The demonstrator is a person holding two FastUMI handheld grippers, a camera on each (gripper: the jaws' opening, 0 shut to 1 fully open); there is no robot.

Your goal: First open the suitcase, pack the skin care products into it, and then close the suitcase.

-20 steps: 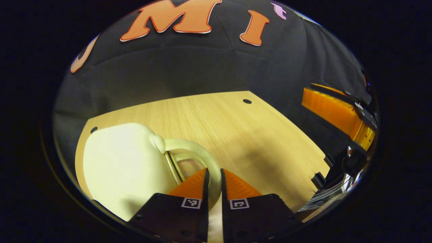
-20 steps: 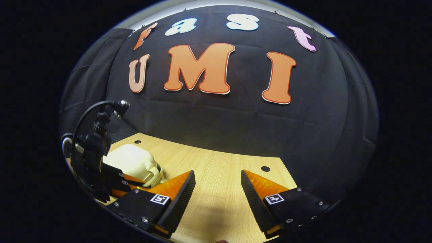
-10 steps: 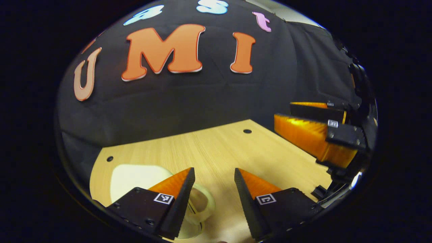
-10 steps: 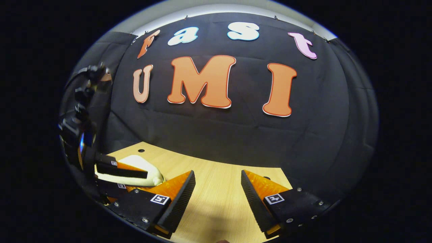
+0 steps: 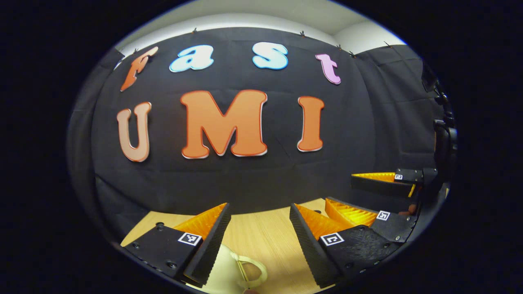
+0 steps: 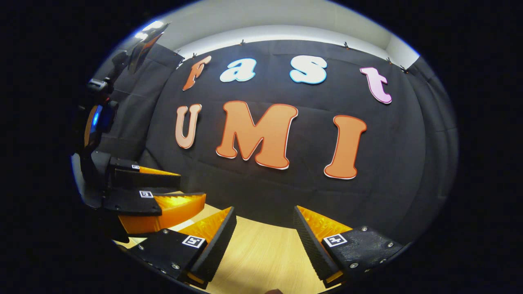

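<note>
The cream suitcase, closed, with a looped handle, lies on the wooden table below the left gripper; both it and the right gripper are spread wide, holding nothing.

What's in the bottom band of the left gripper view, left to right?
Own left finger → cream suitcase with its handle → bare wooden table → own right finger → the right gripper, open.

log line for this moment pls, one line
left tool open, empty | right tool open, empty | cream suitcase shut on table, below left tool
</note>
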